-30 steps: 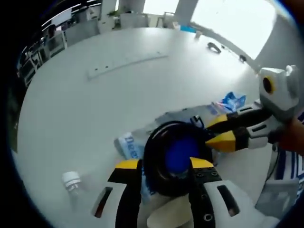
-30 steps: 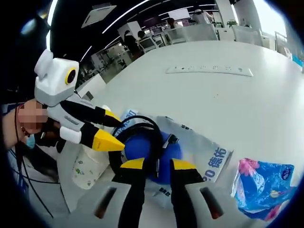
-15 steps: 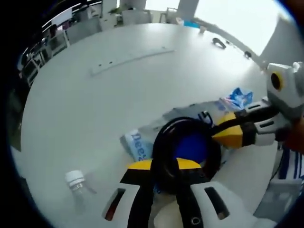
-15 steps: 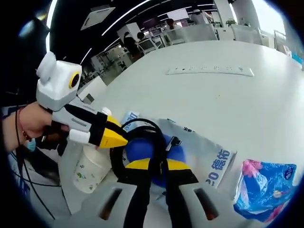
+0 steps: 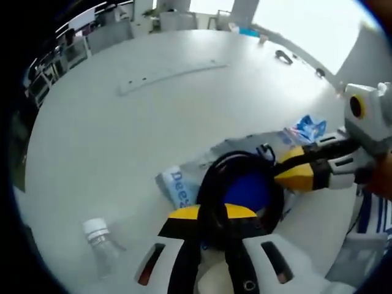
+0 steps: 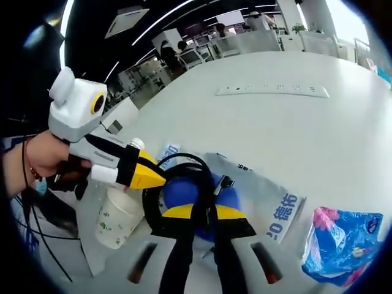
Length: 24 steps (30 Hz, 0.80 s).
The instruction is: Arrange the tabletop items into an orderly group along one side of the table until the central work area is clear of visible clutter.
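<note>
Left gripper (image 5: pixel 211 214) pinched shut on black cable coil (image 5: pixel 211 184); right gripper (image 6: pixel 201 213) clamps its opposite side. Blue thing (image 5: pixel 247 188) inside coil mostly hidden, probably a ball. Beyond: white bag (image 6: pixel 269 196). Left view adds clear bottle (image 5: pixel 100 240); right view adds paper cup (image 6: pixel 116 214), blue packet (image 6: pixel 343 236).

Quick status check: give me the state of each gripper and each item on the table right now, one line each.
left gripper: shut on the black cable coil.
right gripper: shut on the black cable coil.
black cable coil: coiled, pinched by both grippers, over the blue object.
blue object: lying inside the coil's ring.
printed bag: lying flat under the coil.
clear bottle: capped, standing apart.
blue tissue pack: lying on the table.
white bottle: capped, by the table edge.
</note>
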Tool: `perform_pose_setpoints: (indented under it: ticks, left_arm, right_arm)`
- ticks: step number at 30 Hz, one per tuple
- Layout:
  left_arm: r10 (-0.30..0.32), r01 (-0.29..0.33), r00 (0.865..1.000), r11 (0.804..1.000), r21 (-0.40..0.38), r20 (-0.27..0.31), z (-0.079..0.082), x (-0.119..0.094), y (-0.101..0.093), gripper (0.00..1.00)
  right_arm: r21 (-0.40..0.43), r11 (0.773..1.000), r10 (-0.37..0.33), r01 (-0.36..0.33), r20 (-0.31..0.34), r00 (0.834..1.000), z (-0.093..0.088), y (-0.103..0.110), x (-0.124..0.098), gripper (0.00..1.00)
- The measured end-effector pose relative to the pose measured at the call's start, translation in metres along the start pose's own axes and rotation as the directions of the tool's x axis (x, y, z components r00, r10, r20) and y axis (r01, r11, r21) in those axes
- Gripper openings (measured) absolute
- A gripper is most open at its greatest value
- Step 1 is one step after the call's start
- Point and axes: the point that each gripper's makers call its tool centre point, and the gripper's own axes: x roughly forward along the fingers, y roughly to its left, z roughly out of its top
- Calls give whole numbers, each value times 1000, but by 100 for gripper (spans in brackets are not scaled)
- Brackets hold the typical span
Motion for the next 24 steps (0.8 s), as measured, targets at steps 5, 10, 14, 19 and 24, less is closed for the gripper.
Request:
perform_pose_setpoints:
  ticks: [5,10,14,19,24]
  left_arm:
    - [-1,1,1000,1000,-19,1,0,1,1,7]
    - [-8,8,1000,999,-34,2,0,0,1,6]
    - [-28,28,1000,999,-45,8,0,-1,-1,2]
    - [-36,36,999,996,-79,11,1,-1,-2,0]
    - [-48,49,999,994,-95,13,1,-2,-3,0]
  right_arm:
    - [4,1000,-4,4,-7,1000,-1,1,1,9]
    - [31,1000,-1,1,1,1000,-1,0,1,8]
    - [36,999,0,0,3,1000,0,0,1,8]
    - [48,999,-2,2,4,1000,1,-1,0,7]
    - [63,998,3,-3,5,1000,1,-1,-1,7]
